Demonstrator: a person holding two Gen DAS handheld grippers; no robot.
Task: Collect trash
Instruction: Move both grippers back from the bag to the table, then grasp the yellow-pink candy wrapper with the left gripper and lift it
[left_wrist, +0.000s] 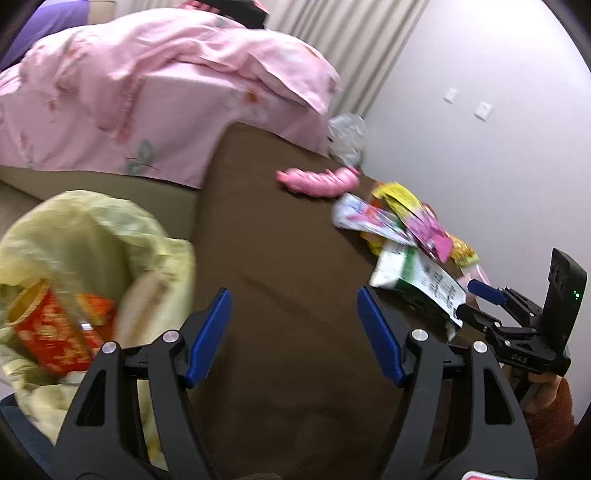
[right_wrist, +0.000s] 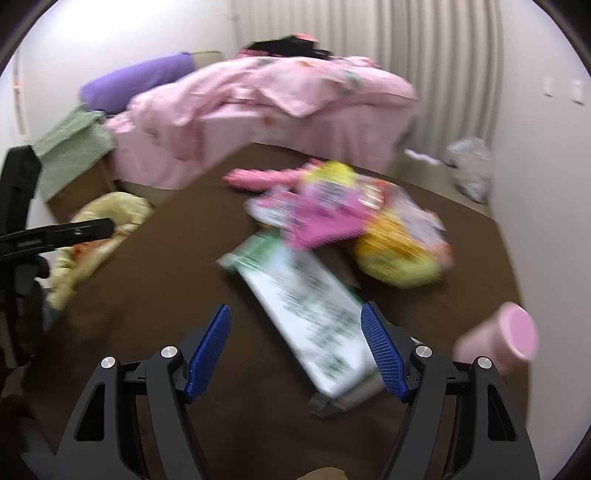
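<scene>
while both views blur slightly, the scene reads clearly: a brown tabletop (left_wrist: 280, 258) in a bedroom carries a pile of trash. the left hand-held gripper (left_wrist: 294, 334) hovers above bare brown surface with its blue-padded fingers spread wide and nothing between them. to its left, off the tabletop edge, sits a pale yellow trash bag (left_wrist: 92, 236) with its mouth open, and a red and gold can (left_wrist: 48, 332) lies inside it.

the right hand-held gripper (right_wrist: 295, 347) is also released, fingers wide apart, poised over a white and green carton (right_wrist: 314, 314) that lies flat on the tabletop, its near end between the blue pads; whether either pad touches it is not clear. beyond the carton lies a heap of snack wrappers (right_wrist: 351, 221) in pink, yellow and white, and beyond that a pink toy-like object (left_wrist: 317, 181). a pink cup (right_wrist: 498, 339) lies on its side to the right of the carton. a bed with a pink quilt (left_wrist: 166, 92) stands behind the tabletop.
</scene>
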